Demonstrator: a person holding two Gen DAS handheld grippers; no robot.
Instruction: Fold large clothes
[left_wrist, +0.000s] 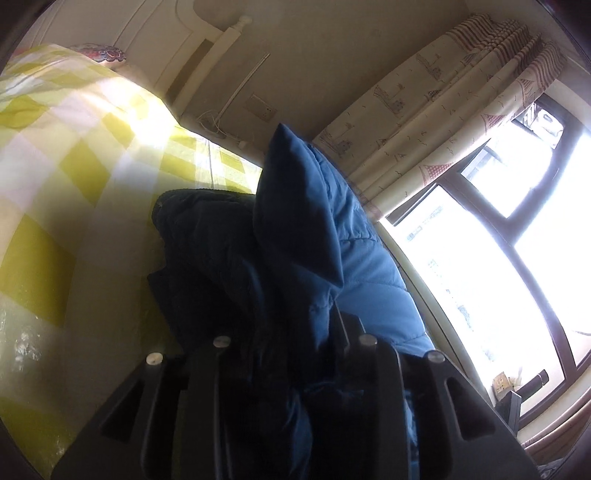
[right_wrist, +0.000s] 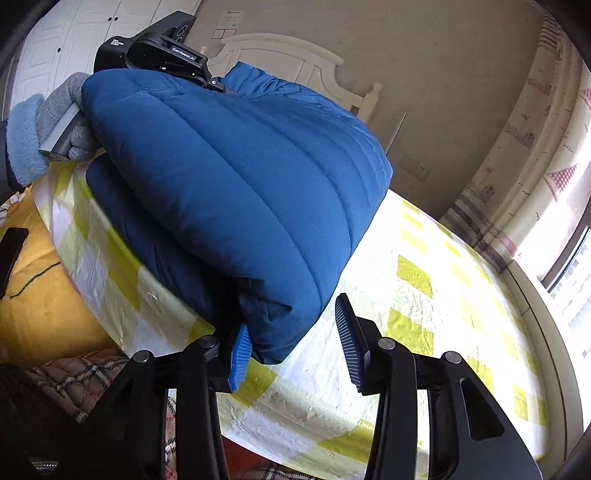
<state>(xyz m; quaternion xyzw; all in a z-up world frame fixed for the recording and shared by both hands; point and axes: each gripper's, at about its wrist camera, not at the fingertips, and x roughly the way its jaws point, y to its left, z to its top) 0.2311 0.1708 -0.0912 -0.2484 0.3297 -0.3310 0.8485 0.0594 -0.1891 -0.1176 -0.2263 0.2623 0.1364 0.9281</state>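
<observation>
The right gripper (right_wrist: 291, 350) has its fingers apart: the left pad touches the near corner of the blue padded jacket (right_wrist: 236, 192), the other pad stands clear of it over the checked bed cover (right_wrist: 424, 295). The left gripper (left_wrist: 291, 354) has its fingers clamped on dark folds of the same jacket, which stands bunched up above the bed. To fold well, the right fingers should probably close fully on the corner first, then both hands lay the jacket flat and even.

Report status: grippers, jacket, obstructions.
Left gripper shut on blue jacket. Right gripper open, jacket corner between pads. Jacket bunched over checked bedspread. Nothing obstructing.
</observation>
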